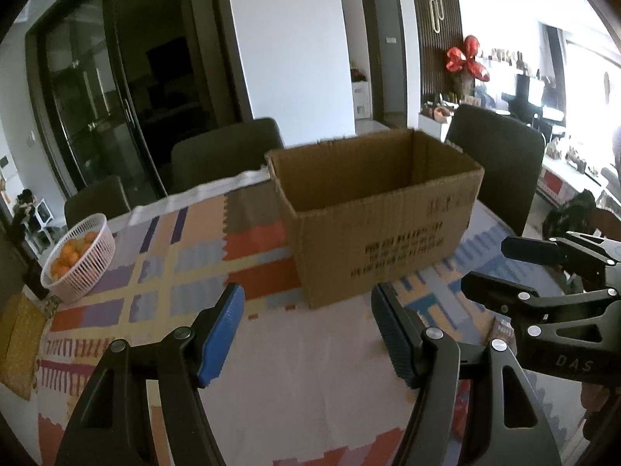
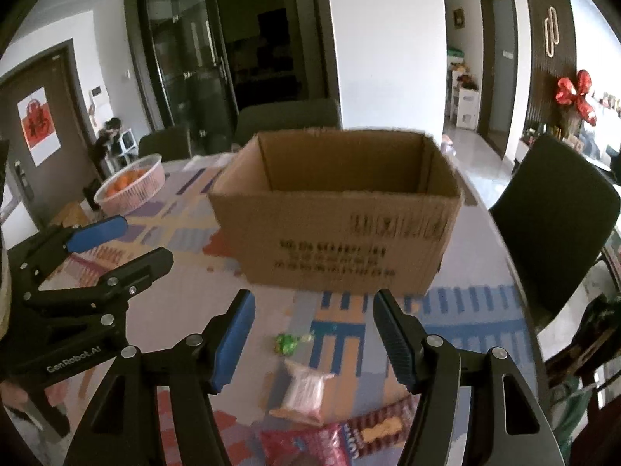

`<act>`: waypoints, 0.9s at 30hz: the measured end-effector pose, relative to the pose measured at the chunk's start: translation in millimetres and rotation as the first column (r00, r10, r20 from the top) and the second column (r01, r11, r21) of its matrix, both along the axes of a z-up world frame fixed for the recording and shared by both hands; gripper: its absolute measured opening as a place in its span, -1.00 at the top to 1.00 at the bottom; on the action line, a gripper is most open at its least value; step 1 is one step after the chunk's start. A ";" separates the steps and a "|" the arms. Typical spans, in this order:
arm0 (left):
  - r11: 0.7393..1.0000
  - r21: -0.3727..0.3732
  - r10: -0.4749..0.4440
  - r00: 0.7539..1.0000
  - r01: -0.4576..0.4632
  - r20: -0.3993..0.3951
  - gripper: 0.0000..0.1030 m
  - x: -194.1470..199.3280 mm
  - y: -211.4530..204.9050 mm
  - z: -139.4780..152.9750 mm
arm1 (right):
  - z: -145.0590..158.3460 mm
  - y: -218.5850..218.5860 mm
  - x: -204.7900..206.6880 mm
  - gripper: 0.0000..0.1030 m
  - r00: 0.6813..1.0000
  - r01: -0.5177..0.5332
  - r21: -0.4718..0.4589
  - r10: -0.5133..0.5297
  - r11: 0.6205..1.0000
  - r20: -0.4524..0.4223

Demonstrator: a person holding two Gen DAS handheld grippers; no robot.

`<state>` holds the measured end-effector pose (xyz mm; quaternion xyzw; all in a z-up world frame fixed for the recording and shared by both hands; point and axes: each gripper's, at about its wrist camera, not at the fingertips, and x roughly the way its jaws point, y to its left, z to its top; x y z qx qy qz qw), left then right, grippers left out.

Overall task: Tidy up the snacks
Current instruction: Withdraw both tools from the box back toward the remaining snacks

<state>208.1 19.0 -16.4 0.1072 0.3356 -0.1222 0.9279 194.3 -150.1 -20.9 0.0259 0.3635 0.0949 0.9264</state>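
An open cardboard box (image 1: pixel 380 209) (image 2: pixel 341 225) stands on the table with its flaps off; I see only its inner walls, not its floor. Several snack packs lie in front of it in the right wrist view: a small green candy (image 2: pixel 289 341), a pale pink packet (image 2: pixel 306 388), a red bag (image 2: pixel 306 446) and a striped dark red pack (image 2: pixel 382 429). My right gripper (image 2: pixel 312 343) hangs open above them, touching none. My left gripper (image 1: pixel 306 334) is open over bare cloth near the box's left corner. Each gripper shows in the other's view: right gripper (image 1: pixel 485 266), left gripper (image 2: pixel 128 244).
A patterned cloth (image 1: pixel 174 272) covers the table. A pink basket of oranges (image 1: pixel 77 256) (image 2: pixel 130 186) sits at the far left. Dark chairs (image 1: pixel 500 163) stand behind and to the right of the box. A yellow mat (image 1: pixel 19 345) lies at the left edge.
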 end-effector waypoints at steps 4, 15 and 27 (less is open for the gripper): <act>1.000 0.013 -0.014 1.000 0.014 -0.028 -0.30 -5.7 1.4 -16.1 | -19.9 1.8 -4.1 -0.24 0.998 -0.001 0.008 0.001 1.000 -0.056; 0.995 0.039 -0.092 0.993 0.095 -0.080 -0.30 -15.1 0.6 -54.2 | -63.6 4.2 -14.9 -0.25 0.985 0.013 0.009 -0.011 1.000 -0.173; 0.980 0.037 -0.189 0.973 0.195 -0.132 -0.30 -14.5 -7.8 -82.7 | -87.5 8.2 -23.8 -0.24 0.974 -0.002 0.037 0.010 0.999 -0.225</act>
